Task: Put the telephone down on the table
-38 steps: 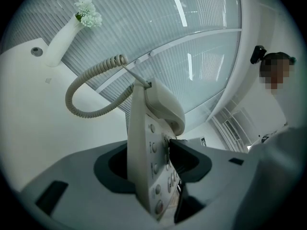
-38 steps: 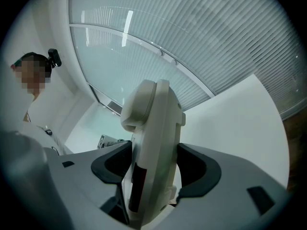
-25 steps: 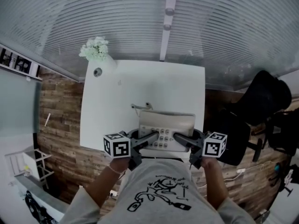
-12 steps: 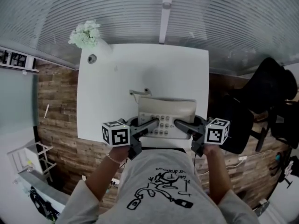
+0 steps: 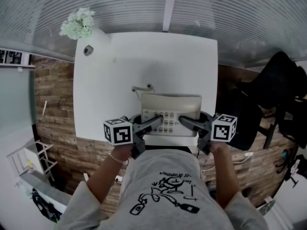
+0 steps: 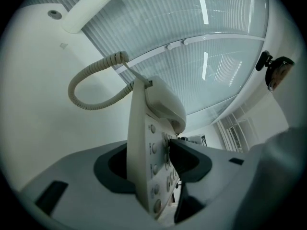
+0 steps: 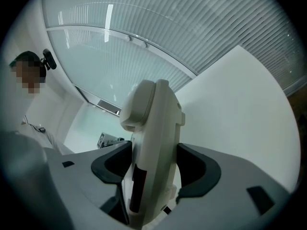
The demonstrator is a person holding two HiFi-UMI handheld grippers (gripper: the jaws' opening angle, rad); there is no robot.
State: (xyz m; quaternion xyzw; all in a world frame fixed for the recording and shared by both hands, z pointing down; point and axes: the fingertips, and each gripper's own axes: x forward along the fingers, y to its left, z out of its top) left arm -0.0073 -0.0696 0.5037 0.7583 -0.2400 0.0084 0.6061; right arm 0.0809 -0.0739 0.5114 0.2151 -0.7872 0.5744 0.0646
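Observation:
A beige desk telephone point(image 5: 171, 110) with keypad, handset and coiled cord point(image 5: 140, 88) hangs level over the near part of the white table point(image 5: 144, 56), held from both sides. My left gripper point(image 5: 157, 122) is shut on its left end and my right gripper point(image 5: 184, 122) on its right end. In the left gripper view the telephone point(image 6: 146, 143) stands edge-on in my left gripper point(image 6: 152, 163), keypad facing right, with the cord point(image 6: 91, 87) looping over the table. In the right gripper view the telephone point(image 7: 154, 123) fills my right gripper point(image 7: 152, 169). Whether its base touches the table is hidden.
A vase of pale flowers point(image 5: 76, 25) and a small round fitting point(image 5: 88, 50) sit at the table's far left corner. A black office chair point(image 5: 271, 92) stands right of the table on the wooden floor point(image 5: 53, 104). A ribbed glass wall point(image 5: 230, 18) runs behind. A person point(image 7: 29, 75) is at the side.
Both grippers have sunk toward the table with the telephone in them, and the telephone now sits further over the tabletop. Both grips stay the same.

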